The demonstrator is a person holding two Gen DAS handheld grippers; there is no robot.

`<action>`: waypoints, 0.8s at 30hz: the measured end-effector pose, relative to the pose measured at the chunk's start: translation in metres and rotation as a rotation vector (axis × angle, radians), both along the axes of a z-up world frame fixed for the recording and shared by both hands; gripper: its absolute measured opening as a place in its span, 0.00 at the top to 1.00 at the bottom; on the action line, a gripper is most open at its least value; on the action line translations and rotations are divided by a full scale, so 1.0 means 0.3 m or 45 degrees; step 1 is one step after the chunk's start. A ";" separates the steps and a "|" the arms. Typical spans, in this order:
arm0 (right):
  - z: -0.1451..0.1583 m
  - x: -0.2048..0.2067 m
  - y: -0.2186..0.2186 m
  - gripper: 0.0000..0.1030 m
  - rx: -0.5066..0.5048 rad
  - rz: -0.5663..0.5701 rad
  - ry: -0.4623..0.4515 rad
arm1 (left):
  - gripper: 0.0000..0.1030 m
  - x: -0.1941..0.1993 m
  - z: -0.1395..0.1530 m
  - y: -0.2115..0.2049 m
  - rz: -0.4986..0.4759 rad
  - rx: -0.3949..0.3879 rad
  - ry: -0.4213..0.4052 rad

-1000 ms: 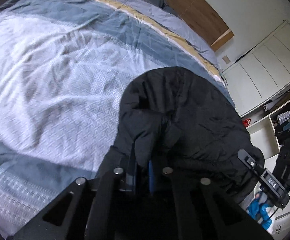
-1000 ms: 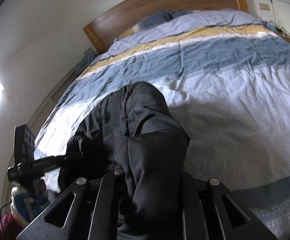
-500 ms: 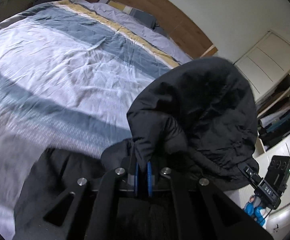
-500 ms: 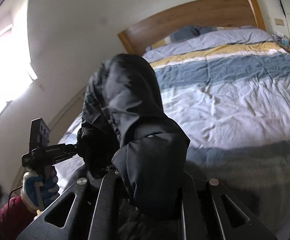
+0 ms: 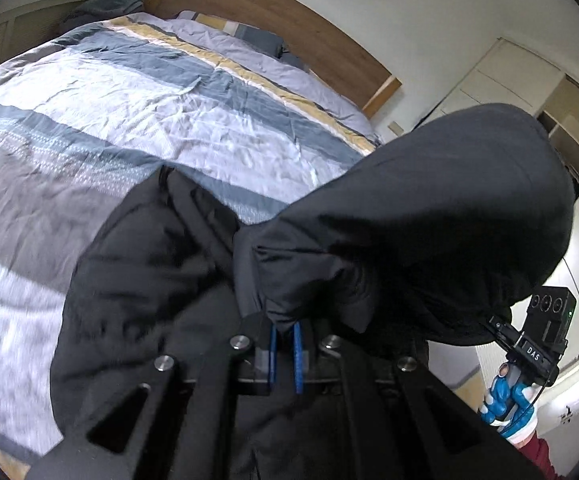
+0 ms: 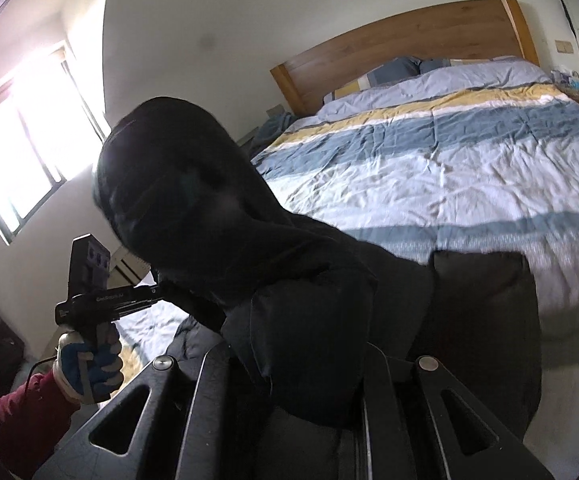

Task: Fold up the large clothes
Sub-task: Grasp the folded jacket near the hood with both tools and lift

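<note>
Left gripper (image 5: 284, 334) clamps a fold of the black jacket (image 5: 429, 232). Right gripper (image 6: 309, 364) clamps another fold. The jacket hangs between them, above the near edge of the bed (image 5: 137, 92).

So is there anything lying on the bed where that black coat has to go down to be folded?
Nothing visible. The left gripper and the right gripper are both shut on the black coat, and the striped duvet beyond it shows only wrinkles. The part of the bed under the hanging coat is hidden.
</note>
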State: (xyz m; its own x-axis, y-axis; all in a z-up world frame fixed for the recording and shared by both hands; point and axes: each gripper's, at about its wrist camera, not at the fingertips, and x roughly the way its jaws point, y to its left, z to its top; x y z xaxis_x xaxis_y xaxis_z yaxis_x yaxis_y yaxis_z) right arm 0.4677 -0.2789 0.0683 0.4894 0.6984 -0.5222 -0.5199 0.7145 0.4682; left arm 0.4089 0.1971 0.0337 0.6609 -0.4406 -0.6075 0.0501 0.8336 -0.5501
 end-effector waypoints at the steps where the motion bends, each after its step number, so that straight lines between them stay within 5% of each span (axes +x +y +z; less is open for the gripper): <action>1: -0.010 -0.021 -0.009 0.85 0.002 0.001 0.006 | 0.95 -0.027 -0.005 -0.006 -0.006 0.010 0.001; 13: -0.192 -0.211 -0.060 0.80 -0.028 0.000 0.088 | 0.95 -0.236 -0.165 -0.032 -0.017 0.054 0.056; 24: -0.303 -0.183 -0.036 0.79 -0.212 -0.019 0.084 | 0.91 -0.206 -0.290 -0.085 0.012 0.240 0.145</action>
